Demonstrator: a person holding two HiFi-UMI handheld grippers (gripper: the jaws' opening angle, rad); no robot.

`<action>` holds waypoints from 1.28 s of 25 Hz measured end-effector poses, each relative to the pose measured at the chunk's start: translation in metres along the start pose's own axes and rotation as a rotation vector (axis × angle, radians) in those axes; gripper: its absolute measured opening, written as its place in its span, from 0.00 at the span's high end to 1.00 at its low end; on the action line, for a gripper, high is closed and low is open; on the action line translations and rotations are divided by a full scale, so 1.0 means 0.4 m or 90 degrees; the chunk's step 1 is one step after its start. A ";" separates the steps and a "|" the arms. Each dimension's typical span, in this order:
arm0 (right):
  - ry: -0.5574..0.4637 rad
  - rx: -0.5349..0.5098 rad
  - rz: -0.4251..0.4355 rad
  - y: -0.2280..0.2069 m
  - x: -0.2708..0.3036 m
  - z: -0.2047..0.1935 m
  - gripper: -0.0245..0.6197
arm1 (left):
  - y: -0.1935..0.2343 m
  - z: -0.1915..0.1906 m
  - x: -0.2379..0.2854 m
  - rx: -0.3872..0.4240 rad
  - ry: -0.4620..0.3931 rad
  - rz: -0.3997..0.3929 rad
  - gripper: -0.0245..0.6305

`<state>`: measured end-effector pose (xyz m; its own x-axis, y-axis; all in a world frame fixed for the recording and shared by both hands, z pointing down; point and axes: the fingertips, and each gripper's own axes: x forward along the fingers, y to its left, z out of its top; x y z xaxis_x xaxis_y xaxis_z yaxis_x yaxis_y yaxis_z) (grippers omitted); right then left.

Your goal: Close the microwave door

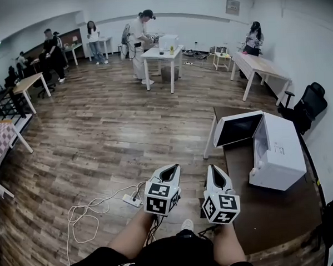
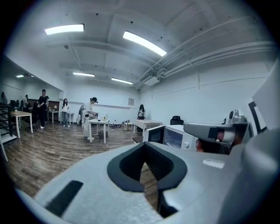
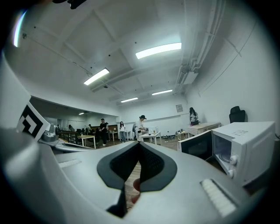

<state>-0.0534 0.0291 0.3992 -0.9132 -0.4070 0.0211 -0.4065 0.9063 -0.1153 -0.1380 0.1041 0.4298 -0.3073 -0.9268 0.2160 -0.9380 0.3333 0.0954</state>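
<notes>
A white microwave [image 1: 281,151] stands on a dark brown table [image 1: 271,218] at the right. Its dark-glass door [image 1: 237,128] is swung wide open to the left. Both grippers are held side by side low in the head view, well short of the microwave. The left gripper [image 1: 171,168] is shut and empty, over the wooden floor. The right gripper [image 1: 212,169] is shut and empty too, near the table's left edge. The left gripper view shows the microwave [image 2: 181,138] ahead on the right. In the right gripper view the open door [image 3: 197,146] and the microwave's cavity [image 3: 223,151] lie right of the jaws.
A power strip [image 1: 131,200] with white cable [image 1: 82,217] lies on the floor at the lower left. A black office chair [image 1: 309,102] stands behind the microwave table. White tables [image 1: 162,55] and several people are far across the room.
</notes>
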 end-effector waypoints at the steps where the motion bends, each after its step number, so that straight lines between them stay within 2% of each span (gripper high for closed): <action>1: 0.001 0.000 -0.002 -0.018 0.025 0.006 0.95 | 0.005 0.009 0.030 0.000 0.002 -0.002 0.95; 10: 0.015 0.006 -0.023 -0.191 0.222 0.043 0.95 | 0.010 0.078 0.290 -0.003 0.029 -0.053 0.95; 19: 0.022 0.020 -0.047 -0.382 0.358 0.061 0.95 | -0.008 0.123 0.522 0.000 0.042 -0.069 0.95; 26: 0.014 0.024 -0.062 -0.505 0.431 0.090 0.95 | -0.032 0.162 0.669 -0.002 0.042 -0.081 0.95; 32: 0.023 0.030 -0.070 -0.554 0.456 0.081 0.95 | -0.051 0.160 0.732 -0.002 0.051 -0.095 0.95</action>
<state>-0.1292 -0.2497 0.3965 -0.8642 -0.4981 0.0711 -0.5028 0.8500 -0.1568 -0.2191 -0.1852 0.4290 -0.1511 -0.9494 0.2754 -0.9717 0.1938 0.1350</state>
